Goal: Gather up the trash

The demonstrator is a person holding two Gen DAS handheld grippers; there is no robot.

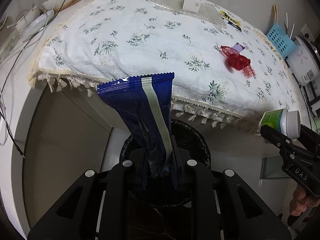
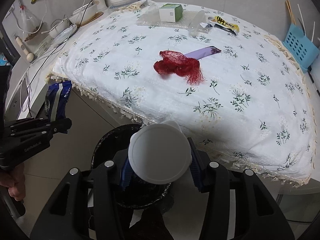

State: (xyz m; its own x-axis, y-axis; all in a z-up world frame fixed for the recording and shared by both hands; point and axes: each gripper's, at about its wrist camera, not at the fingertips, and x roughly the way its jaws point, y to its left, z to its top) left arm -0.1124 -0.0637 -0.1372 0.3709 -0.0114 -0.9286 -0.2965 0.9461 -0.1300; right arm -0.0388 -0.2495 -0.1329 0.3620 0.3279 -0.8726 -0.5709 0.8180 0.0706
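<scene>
Two claws poised over black-lined trash bin (image 1: 200, 140), ready for drop. Left claw (image 1: 160, 166) pinched tight on blue snack wrapper (image 1: 144, 108). Right claw (image 2: 160, 160) part-open, gripping white-capped bottle (image 2: 159, 153). Red mesh netting (image 2: 178, 66) remains on tabletop (image 2: 250, 120).

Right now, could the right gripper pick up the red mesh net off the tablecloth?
Probably not yet: the right gripper is shut on a white-capped bottle over the bin. Nothing covers the red mesh net.
</scene>
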